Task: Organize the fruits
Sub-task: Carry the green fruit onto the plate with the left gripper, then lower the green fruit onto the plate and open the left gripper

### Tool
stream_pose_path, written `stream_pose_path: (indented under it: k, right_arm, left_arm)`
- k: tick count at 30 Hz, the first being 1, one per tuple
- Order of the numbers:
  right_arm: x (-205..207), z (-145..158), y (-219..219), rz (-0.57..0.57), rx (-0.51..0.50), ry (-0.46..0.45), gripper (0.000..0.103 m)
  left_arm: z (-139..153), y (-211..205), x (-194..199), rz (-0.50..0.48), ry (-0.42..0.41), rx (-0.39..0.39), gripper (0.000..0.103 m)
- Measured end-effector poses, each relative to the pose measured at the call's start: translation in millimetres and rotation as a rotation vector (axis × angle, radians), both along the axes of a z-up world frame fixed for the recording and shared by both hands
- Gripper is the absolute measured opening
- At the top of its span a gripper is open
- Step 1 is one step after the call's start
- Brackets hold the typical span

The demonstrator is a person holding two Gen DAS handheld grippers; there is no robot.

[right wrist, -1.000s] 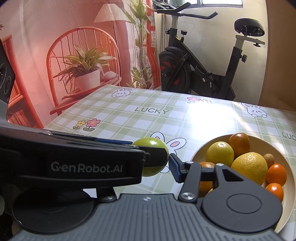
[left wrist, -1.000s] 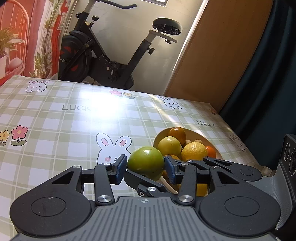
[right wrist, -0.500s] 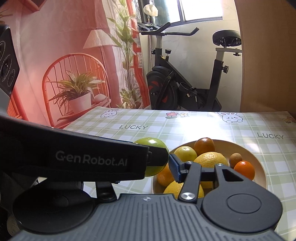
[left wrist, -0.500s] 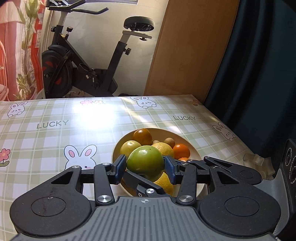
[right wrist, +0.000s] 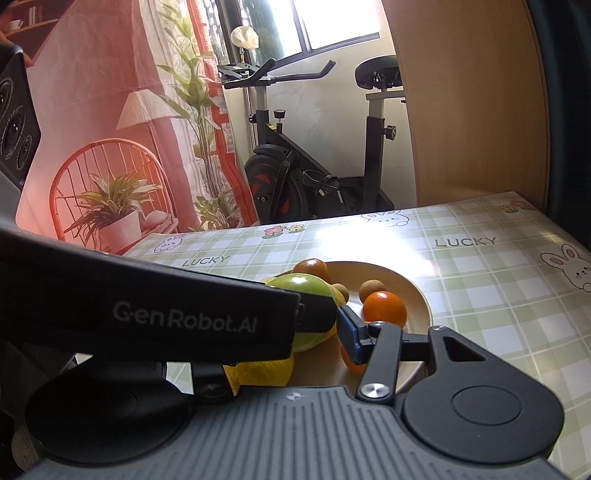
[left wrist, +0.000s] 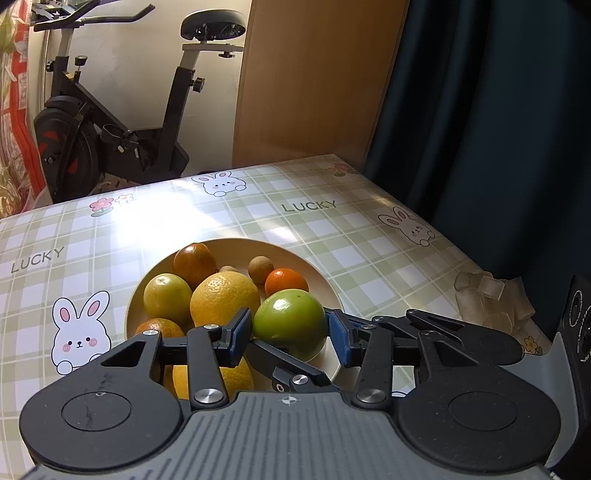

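The left gripper (left wrist: 291, 328) grasped the green fruit (left wrist: 290, 319) above the bowl (left wrist: 236, 248) (already crowded), so releasing it could roll it out onto the desk (left wrist: 332, 229); the right gripper's (right wrist: 317, 325) state was unclear.

I'm working in a home, at a table (left wrist: 332, 221) under a green-check oilcloth printed with bunnies and "LUCKY". Just behind the table stands an exercise bike (right wrist: 317, 173) below a window (right wrist: 332, 22). Left of the bike hangs a printed backdrop (right wrist: 110, 147) (chair, lamp, plants); right of it, a wooden panel (left wrist: 314, 81) and dark curtain (left wrist: 498, 129).
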State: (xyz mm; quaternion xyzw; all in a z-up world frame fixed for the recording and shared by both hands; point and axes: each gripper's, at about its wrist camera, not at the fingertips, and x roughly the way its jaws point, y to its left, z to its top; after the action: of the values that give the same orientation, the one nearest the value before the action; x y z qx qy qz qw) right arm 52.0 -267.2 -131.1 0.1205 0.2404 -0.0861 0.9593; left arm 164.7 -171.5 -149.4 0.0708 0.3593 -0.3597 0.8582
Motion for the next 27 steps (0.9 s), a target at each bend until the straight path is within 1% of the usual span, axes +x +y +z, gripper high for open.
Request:
stream_pose_path:
  k: [6, 13, 23, 27]
  right_arm:
    - [-6.8, -10.4, -10.5, -0.007, 0.033, 0.021, 0.052]
    - [-5.2, -20.6, -11.6, -0.009, 0.047, 0.040, 0.052]
    - [-4.1, -30.1, -13.6, -0.021, 0.051, 0.060, 0.052]
    - [-5.1, -33.1, -14.4, -0.022, 0.049, 0.054, 0.052]
  left_arm:
    - [-9.7, -2.7, 2.7, 0.003, 0.029, 0.014, 0.048]
    - [-18.6, -5.5, 7.3, 0.004, 0.057, 0.038, 0.048]
    - [-27.3, -9.2, 7.9, -0.004, 0.060, 0.044, 0.048]
    - [-28.0, -8.9, 8.4, -0.005, 0.060, 0.040, 0.048]
